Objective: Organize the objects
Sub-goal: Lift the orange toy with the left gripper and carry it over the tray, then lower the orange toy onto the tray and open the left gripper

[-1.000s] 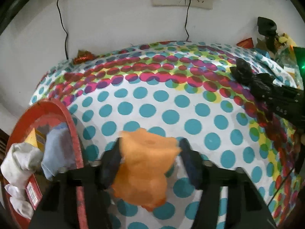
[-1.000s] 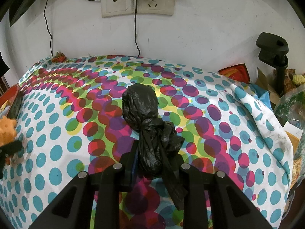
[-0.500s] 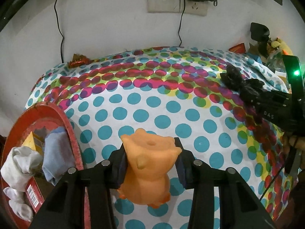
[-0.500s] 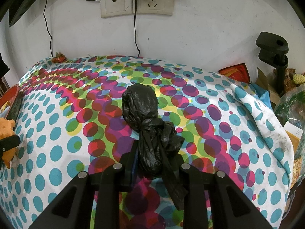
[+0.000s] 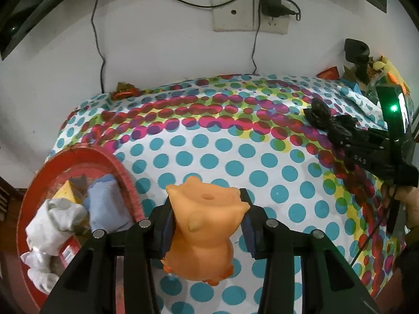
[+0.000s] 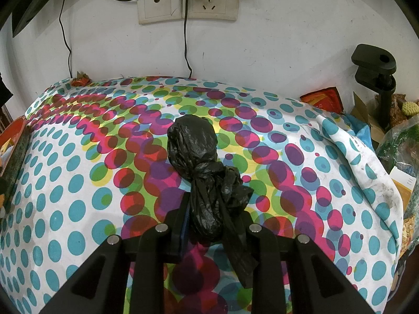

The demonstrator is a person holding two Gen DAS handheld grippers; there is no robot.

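My left gripper (image 5: pixel 207 225) is shut on an orange rubber animal toy (image 5: pixel 207 225), held upside down above the dotted tablecloth (image 5: pixel 235 141), just right of a red basin (image 5: pixel 123 172). The basin holds white socks (image 5: pixel 52 225), a blue cloth (image 5: pixel 104 204) and a yellow box (image 5: pixel 68 191). My right gripper (image 6: pixel 213 222) is shut on the knotted neck of a tied black plastic bag (image 6: pixel 193 146), whose round body rests on the cloth ahead of the fingers. In the left wrist view the right gripper (image 5: pixel 340 136) and the black bag (image 5: pixel 318 112) show at the right.
A wall with sockets (image 6: pixel 188 5) and hanging cables bounds the far edge. A small orange wrapper (image 5: pixel 124 93) lies at the back left. A black clamp stand (image 6: pixel 377 78), packets and bags (image 6: pixel 400 141) crowd the right end. A person's hand (image 5: pixel 403 201) holds the right gripper.
The left gripper has risen a little with the orange toy, which sits squarely between the pads now. The right gripper and the black bag have not moved.
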